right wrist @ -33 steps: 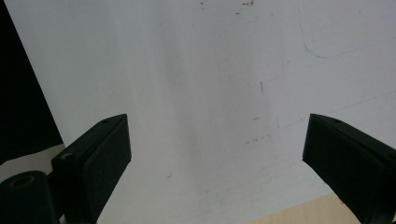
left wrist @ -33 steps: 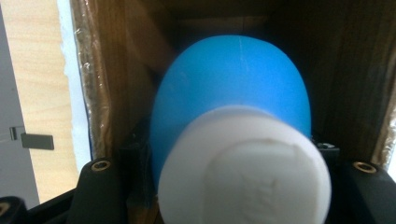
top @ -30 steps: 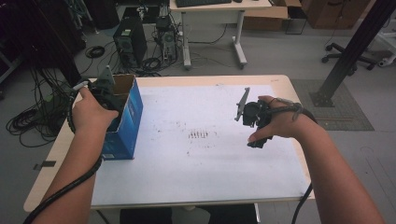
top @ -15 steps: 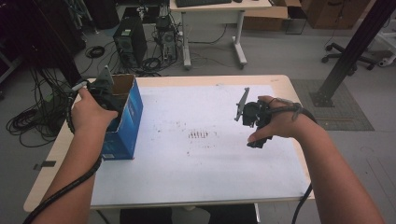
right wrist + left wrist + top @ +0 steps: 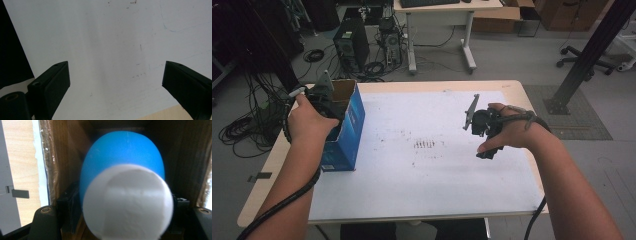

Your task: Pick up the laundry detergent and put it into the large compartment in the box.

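From the high view, the left gripper (image 5: 323, 95) sat at the open top of a blue box (image 5: 346, 131) that stood on the left part of the bench (image 5: 422, 200). The left hand (image 5: 307, 122) held it there, with the cable trailing back along the forearm. The right gripper (image 5: 479, 122) hung well off to the right of the box, above the white sheet (image 5: 427, 175) covering the bench, and touched nothing.

In the left gripper view, the camera looked down into the brown cardboard inside of the box (image 5: 62, 157). A blue and white bottle (image 5: 125, 195) sat directly ahead between the jaws, its white end nearest the camera and its blue body behind. The jaws pressed on either side of it, so the left gripper (image 5: 125, 212) was clamped on the bottle, which was inside the box.

In the right gripper view, the jaws of the right gripper (image 5: 116, 80) stood wide apart with only the bare white sheet (image 5: 112, 37) ahead of them.

Judging by this, the step in hand was either lifting the bottle out of the box or setting it in; I could not tell which. A lift would call for a straight pull upward, clear of the cardboard walls; a placement would call for opening the jaws and backing out.
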Available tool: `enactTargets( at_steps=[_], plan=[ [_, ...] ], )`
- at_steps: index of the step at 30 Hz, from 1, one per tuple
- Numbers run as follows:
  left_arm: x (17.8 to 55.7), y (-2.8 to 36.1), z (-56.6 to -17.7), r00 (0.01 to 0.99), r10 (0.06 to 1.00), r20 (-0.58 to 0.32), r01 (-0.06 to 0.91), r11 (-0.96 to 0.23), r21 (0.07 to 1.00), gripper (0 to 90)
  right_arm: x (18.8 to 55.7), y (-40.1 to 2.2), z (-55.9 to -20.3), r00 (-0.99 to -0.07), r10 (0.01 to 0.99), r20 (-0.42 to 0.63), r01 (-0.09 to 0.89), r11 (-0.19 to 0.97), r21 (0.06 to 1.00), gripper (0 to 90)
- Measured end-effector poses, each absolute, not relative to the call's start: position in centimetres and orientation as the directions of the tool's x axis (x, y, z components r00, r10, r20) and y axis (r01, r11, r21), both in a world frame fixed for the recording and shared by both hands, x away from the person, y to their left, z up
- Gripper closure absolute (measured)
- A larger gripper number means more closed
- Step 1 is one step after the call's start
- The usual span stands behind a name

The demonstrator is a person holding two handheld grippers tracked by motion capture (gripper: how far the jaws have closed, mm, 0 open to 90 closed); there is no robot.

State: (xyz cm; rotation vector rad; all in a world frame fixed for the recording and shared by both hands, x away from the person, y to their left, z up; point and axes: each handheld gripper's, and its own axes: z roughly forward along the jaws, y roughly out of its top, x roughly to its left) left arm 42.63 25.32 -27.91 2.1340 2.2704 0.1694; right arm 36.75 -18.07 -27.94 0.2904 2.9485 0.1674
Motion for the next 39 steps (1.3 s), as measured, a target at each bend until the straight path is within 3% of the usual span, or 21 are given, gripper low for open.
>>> enactTargets(
  at_steps=[12,20,28,39],
  plan=[
    [41.9,25.0,-27.4,-0.019,0.995,0.099,0.998,0.013,0.065,34.5,36.7,-18.2,-27.8,-0.966,0.2,-0.164,0.178,0.974,0.138,7.5],
    [41.6,25.1,-26.6,-0.03,0.996,0.087,0.994,0.021,0.11,23.8,36.6,-18.0,-27.6,-0.966,0.197,-0.167,0.175,0.975,0.14,7.4],
    [41.2,24.8,-25.7,0.007,0.991,0.137,0.992,-0.023,0.12,20.3,36.6,-18.1,-27.4,-0.966,0.193,-0.169,0.17,0.975,0.142,7.3],
    [40.6,24.7,-23.7,0.014,0.992,0.126,0.99,-0.031,0.141,12.3,36.5,-18.2,-27.3,-0.966,0.192,-0.173,0.167,0.974,0.153,7.3]
  ],
)
